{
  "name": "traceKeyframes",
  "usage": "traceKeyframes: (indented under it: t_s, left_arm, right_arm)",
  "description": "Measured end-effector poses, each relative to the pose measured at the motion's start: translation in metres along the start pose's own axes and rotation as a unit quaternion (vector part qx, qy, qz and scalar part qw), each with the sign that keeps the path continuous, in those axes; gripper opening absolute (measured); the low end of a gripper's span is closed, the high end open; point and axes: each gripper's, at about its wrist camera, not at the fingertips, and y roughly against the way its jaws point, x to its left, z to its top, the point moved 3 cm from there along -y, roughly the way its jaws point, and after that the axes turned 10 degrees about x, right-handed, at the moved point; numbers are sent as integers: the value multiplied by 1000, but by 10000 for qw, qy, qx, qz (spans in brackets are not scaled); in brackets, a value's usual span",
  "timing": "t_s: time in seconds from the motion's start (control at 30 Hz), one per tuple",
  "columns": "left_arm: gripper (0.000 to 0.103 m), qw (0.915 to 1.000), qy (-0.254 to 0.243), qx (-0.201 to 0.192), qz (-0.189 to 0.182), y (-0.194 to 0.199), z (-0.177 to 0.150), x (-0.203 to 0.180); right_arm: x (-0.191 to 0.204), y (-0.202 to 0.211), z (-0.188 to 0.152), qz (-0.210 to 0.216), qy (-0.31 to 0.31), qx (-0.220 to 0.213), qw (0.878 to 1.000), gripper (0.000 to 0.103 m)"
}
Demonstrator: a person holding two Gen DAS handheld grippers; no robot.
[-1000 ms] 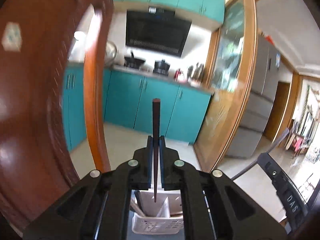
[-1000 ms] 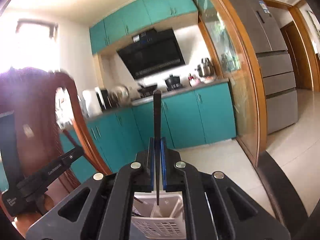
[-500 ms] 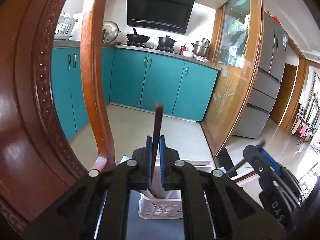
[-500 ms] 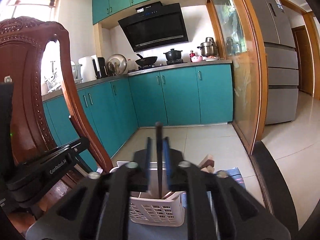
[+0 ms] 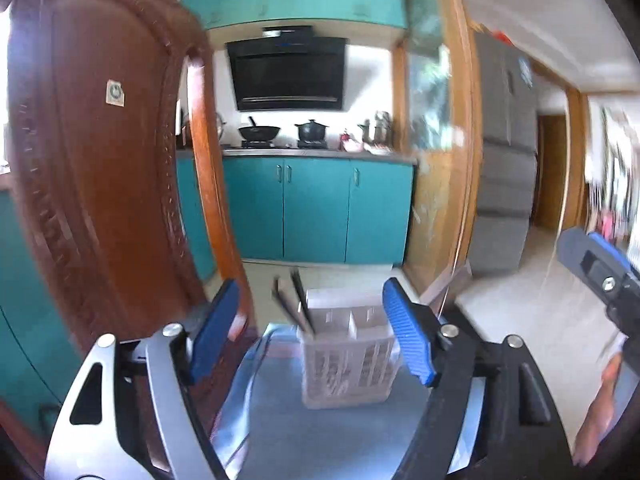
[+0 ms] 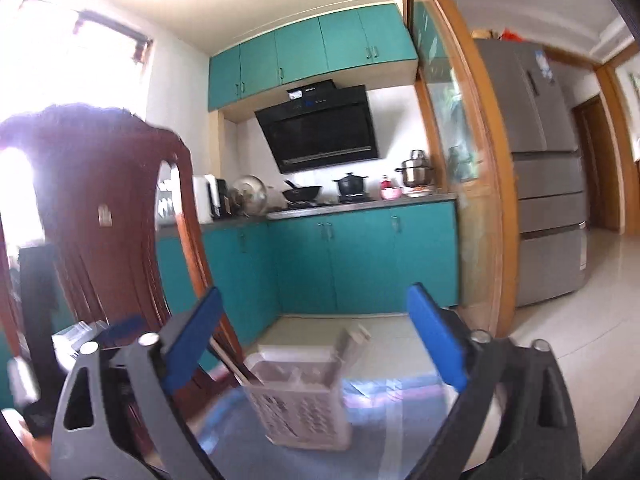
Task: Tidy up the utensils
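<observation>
A white slotted utensil basket stands on a blue-grey mat, a little ahead of both grippers. Two dark chopsticks lean out of its left compartment. My left gripper faces the basket with its blue pads far apart; the jaws are opening and nothing is between them. In the right wrist view the same basket sits low in the middle with a chopstick leaning to the left. My right gripper is also opening, with its jaws wide and empty. It shows again at the right edge of the left wrist view.
A carved wooden chair back rises close on the left, next to the basket. The blue-grey mat covers the table. Behind are teal kitchen cabinets, a glass sliding door and a grey fridge. A hand shows at lower right.
Each gripper held a dark chopstick upright over the basket. Both jaws have opened and let go, the chopsticks now stand in the basket, and both grippers have drawn back from it.
</observation>
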Motion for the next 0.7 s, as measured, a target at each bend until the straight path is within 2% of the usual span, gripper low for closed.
traceKeyframes:
  t_s: [0.1, 0.13, 0.17, 0.37, 0.53, 0.7]
  left_arm:
    - [86, 9991, -378, 157, 146, 16, -33, -11]
    - [88, 9986, -437, 172, 259, 23, -41, -13]
    - [90, 9983, -443, 147, 342, 30, -47, -14]
    - [97, 9993, -215, -90, 292, 68, -49, -14]
    - [99, 9995, -51, -230, 199, 91, -50, -7]
    - [99, 9996, 44, -234, 134, 97, -52, 2]
  right_arm:
    - [-11, 9, -39, -286, -43, 637, 9976, 99]
    - [-12, 14, -52, -269, -80, 993, 9947, 99]
    - [-11, 18, -56, -249, -92, 1108, 9935, 99]
    - [5, 62, -57, -503, 177, 787, 9955, 100]
    - [13, 72, -55, -662, 346, 752, 9944, 100]
    - [15, 75, -54, -750, 438, 660, 9940, 100]
